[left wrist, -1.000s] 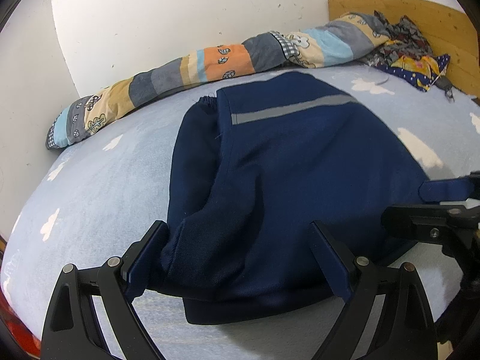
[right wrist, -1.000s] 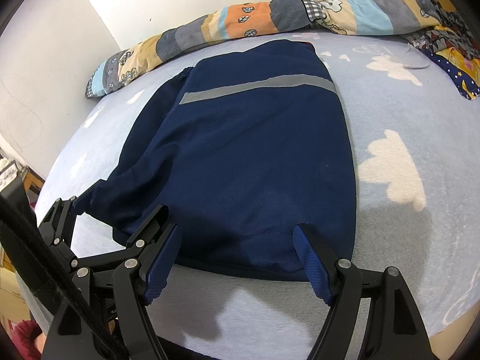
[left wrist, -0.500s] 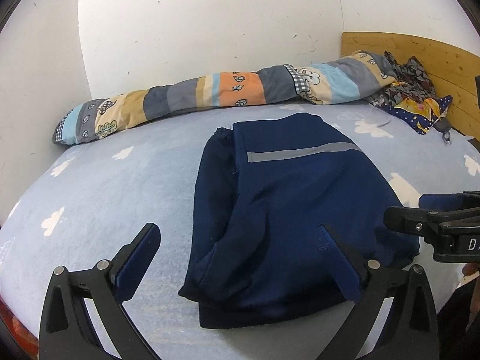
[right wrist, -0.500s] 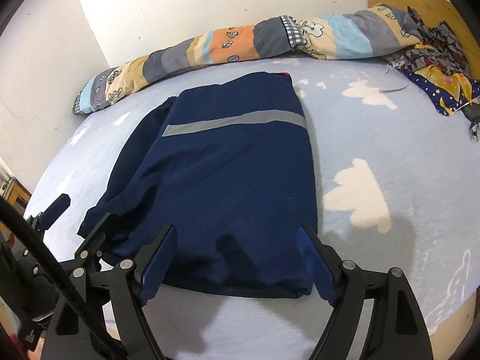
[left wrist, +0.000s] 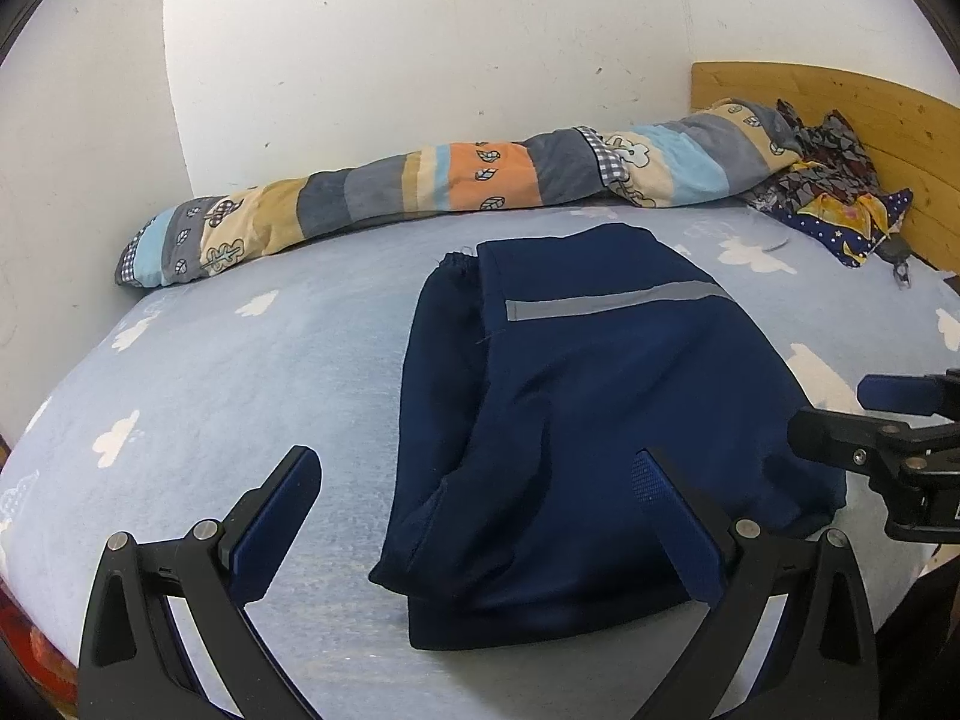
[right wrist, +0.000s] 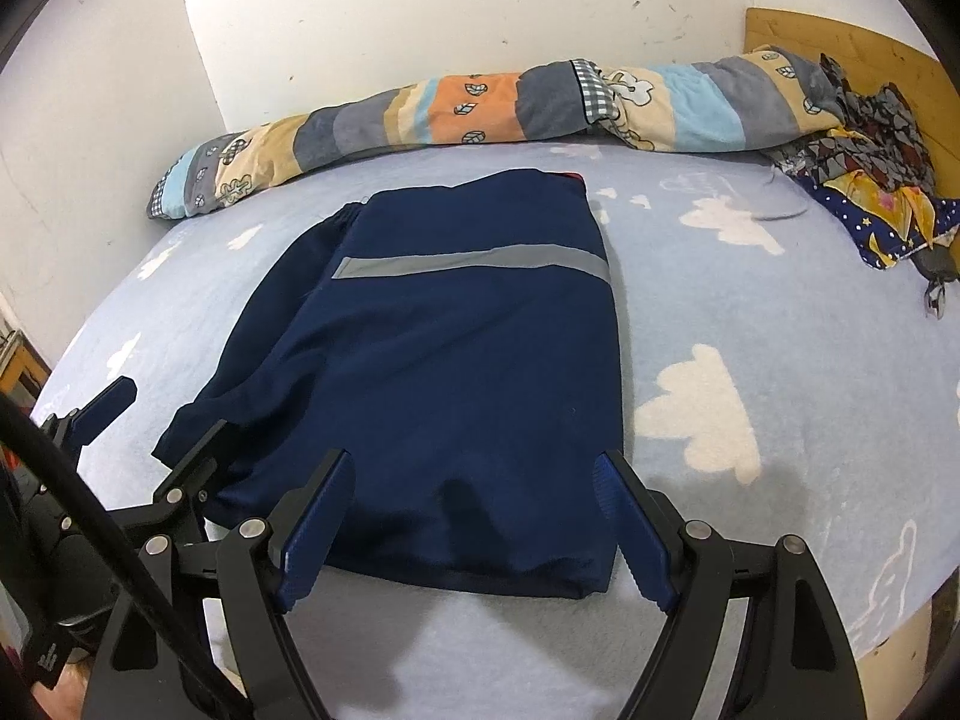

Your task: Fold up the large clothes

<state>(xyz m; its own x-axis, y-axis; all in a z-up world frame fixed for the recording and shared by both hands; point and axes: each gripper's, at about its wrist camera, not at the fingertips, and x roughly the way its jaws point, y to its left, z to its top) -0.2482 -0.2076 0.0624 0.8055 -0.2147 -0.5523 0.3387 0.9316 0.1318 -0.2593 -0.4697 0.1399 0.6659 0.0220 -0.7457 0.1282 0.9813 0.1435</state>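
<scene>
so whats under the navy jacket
The navy jacket lies folded on the blue cloud-print sheet. A sleeve sticks out from beneath its left edge. A bit of red peeks out at the far corner. Anything else under it is covered.

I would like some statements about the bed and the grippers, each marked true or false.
1. The dark blue garment lies folded on the bed. True.
2. The left gripper is clamped on the garment. False: its jaws stand wide open, having just been opening, and hold nothing.
3. A grey stripe runs across the garment. True.
4. The rolled patchwork quilt lies on top of the garment. False: it lies apart, along the wall.
5. The right gripper is open and empty. True.
</scene>
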